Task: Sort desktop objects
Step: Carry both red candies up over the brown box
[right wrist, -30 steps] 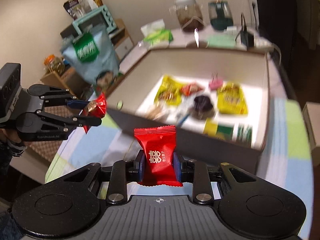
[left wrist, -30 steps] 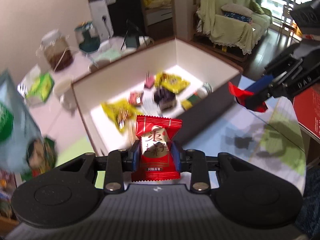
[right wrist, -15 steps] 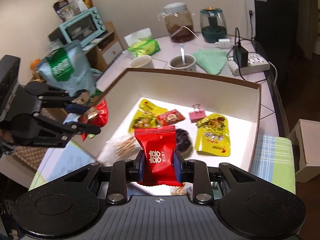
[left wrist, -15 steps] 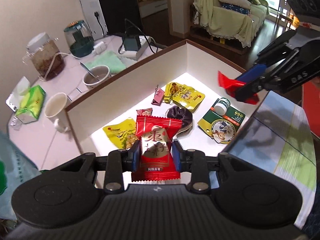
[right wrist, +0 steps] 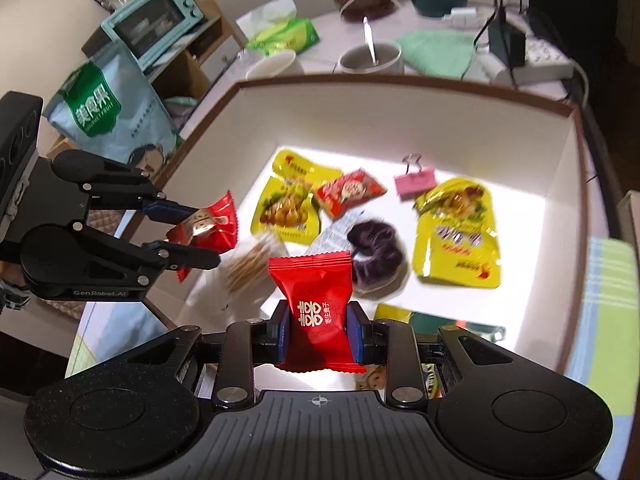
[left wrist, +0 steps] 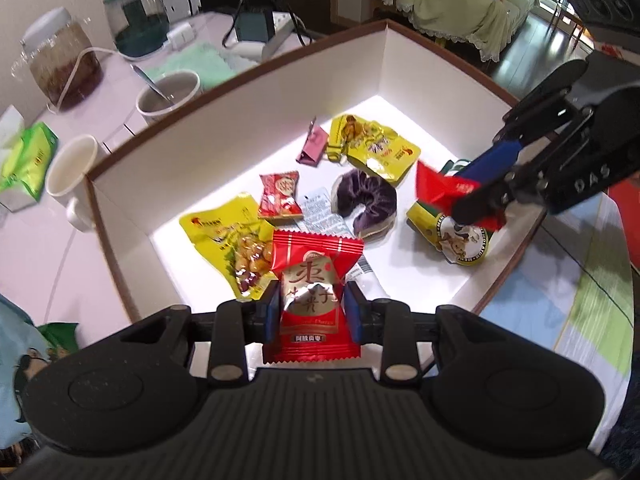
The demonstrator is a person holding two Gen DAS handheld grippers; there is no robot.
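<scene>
My left gripper [left wrist: 312, 308] is shut on a red candy packet [left wrist: 316, 280] and hangs over the near-left part of the open white box [left wrist: 248, 104]. My right gripper [right wrist: 318, 332] is shut on a second red packet [right wrist: 312, 292] above the box's near edge. Each wrist view shows the other gripper: the right gripper [left wrist: 472, 200] over the box's right side, the left gripper [right wrist: 192, 236] over its left wall [right wrist: 208, 136]. Inside lie yellow snack bags [right wrist: 456, 236], a purple scrunchie [right wrist: 374, 250], a pink binder clip [right wrist: 414, 182] and a small red packet [right wrist: 350, 190].
Behind the box stand two mugs [left wrist: 168, 94], a glass jar [left wrist: 60, 64], a tissue pack [left wrist: 24, 160], a green cloth [right wrist: 436, 50] and a power strip [right wrist: 536, 66]. A pale blue snack bag [right wrist: 108, 112] and a toaster oven [right wrist: 156, 16] are at the left. A checked tablecloth [left wrist: 560, 304] covers the near right.
Both grippers, each still holding its red packet, have moved forward from in front of the box to above its inside, and the box now fills both views.
</scene>
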